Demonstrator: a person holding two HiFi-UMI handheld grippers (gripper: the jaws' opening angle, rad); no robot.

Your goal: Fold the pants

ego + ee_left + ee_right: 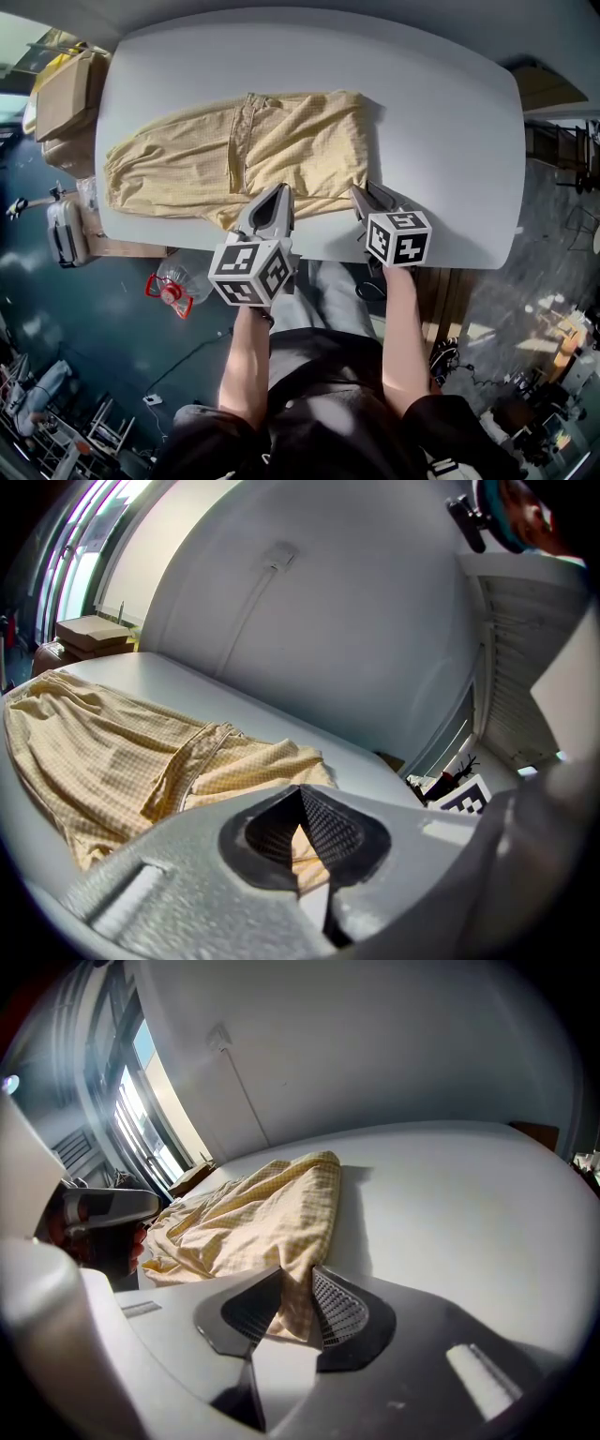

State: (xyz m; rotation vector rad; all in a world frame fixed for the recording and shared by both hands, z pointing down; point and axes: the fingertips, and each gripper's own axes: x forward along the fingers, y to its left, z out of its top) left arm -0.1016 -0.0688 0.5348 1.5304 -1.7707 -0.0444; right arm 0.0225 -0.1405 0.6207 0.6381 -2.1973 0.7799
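So the left hand-held gripper (279, 195) is clamped on the near edge of the pale yellow checked cotton pants (281, 141). In its own view the pads meet at the tips with a strip of cloth caught between them. The right hand-held gripper (364, 195) is doing the same thing a bit further along that hem, with fabric filling the gap between its pads. The pants lie flat across the middle of the white rounded worktop (441, 122), legs trailing off to the person's left, and they already look doubled over once. This reads as the grab stage of another fold. Next up is probably lifting both corners together and carrying that edge over the rest, keeping the two grippers level so the cloth doesn't twist or slip out. Nothing else is on the worktop to snag on. The brown cardboard boxes (66, 94) and a clear plastic bottle with a red cap (173, 281) sit off to the side on the floor, well apart from the action.
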